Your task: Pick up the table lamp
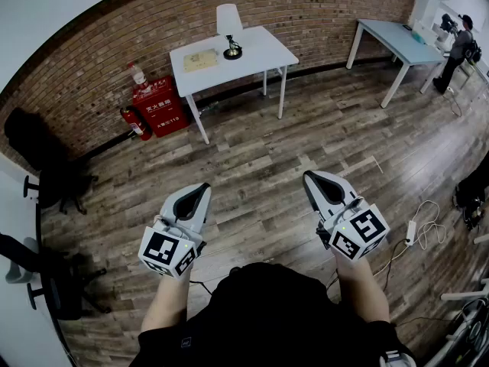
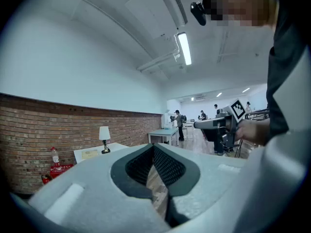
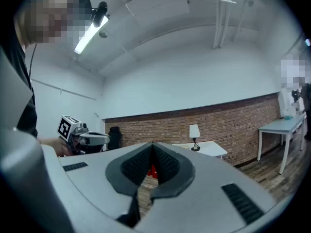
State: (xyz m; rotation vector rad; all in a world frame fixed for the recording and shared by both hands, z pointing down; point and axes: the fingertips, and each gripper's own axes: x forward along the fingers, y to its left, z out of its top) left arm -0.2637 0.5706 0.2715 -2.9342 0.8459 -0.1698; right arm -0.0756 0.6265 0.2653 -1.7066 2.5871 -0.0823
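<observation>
The table lamp, with a white shade and a dark base, stands on a small white table against the brick wall, far ahead of me. Both grippers are held level at waist height over the wooden floor, well short of the table. My left gripper is shut with nothing between its jaws, and so is my right gripper. In the left gripper view the lamp shows small at the left. The right gripper view has the lamp right of the closed jaw tips.
A red fire-equipment box and an extinguisher stand left of the table. Black office chairs line the left wall. A second table and a person are at the far right. Cables lie on the floor at right.
</observation>
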